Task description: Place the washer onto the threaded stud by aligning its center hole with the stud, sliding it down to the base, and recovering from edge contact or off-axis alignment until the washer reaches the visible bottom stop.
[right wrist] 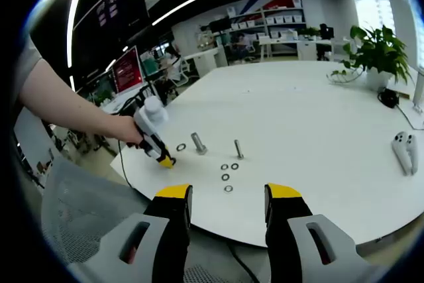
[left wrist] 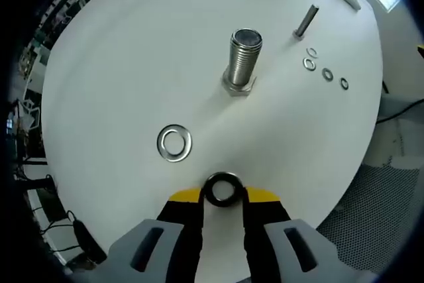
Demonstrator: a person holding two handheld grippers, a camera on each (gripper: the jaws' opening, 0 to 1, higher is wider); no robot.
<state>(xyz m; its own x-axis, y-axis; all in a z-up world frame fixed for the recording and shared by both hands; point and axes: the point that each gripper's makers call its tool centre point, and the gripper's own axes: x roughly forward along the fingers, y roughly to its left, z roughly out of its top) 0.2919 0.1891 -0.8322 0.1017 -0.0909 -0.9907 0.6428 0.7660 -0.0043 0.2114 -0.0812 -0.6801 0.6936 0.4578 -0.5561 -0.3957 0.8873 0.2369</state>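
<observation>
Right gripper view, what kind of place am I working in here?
Probably an open-plan office or lab. A large white table stands in front, desks with monitors behind it, shelving with bins at the back, and a potted plant at the table's far end.

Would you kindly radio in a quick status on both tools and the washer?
Left tool shut on dark washer, short of big stud. Right tool open, off the table. Second washer lies flat beside the path.
</observation>
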